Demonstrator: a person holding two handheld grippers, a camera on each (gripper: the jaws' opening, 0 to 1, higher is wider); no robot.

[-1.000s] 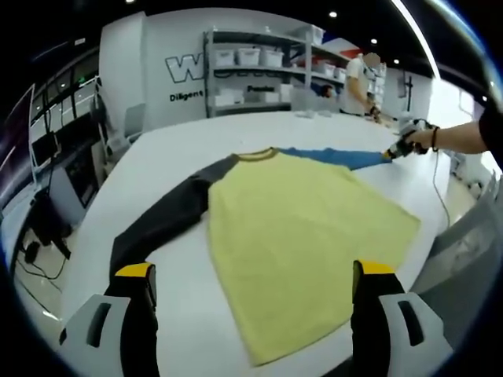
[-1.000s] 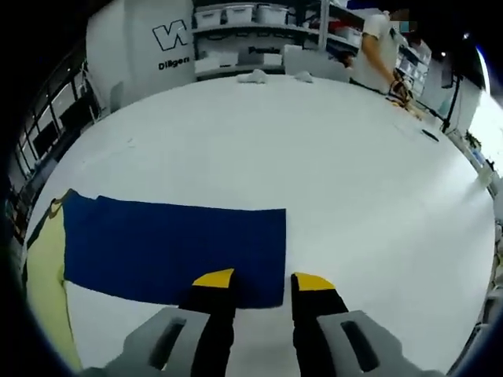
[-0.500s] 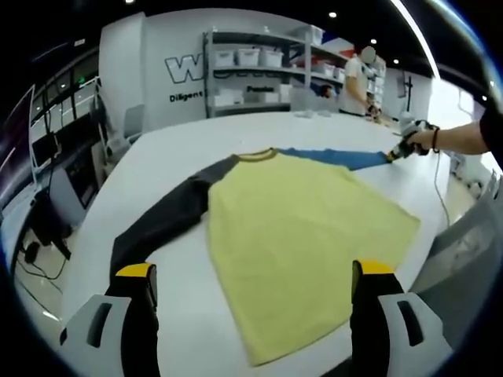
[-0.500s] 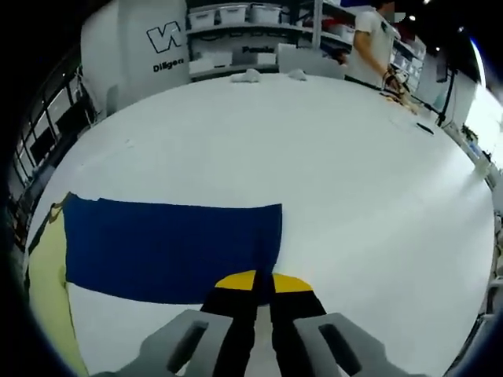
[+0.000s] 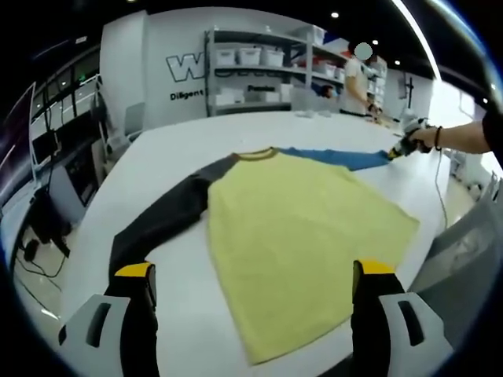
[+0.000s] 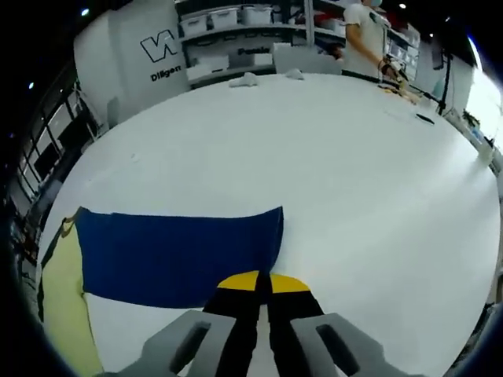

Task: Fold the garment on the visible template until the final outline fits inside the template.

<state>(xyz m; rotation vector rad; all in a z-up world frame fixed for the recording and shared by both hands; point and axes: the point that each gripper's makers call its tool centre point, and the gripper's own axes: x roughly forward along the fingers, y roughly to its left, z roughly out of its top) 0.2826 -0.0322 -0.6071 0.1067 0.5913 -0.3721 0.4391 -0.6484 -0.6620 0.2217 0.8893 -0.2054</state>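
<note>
Lying flat on the white table [image 5: 157,149], the yellow-bodied shirt with one dark grey and one blue sleeve [image 5: 302,228] is spreading ahead of the wide-open left gripper [image 5: 255,271]. The right gripper [image 6: 262,281] is pinching the blue sleeve's cuff [image 6: 263,243] between closed jaws.

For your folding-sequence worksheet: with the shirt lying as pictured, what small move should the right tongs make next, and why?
Probably lift the blue sleeve slightly and carry it toward the yellow body. The right tongs look shut on the sleeve's cuff end, the sleeve lies stretched out flat on the white table, and the left tongs hang open.
</note>
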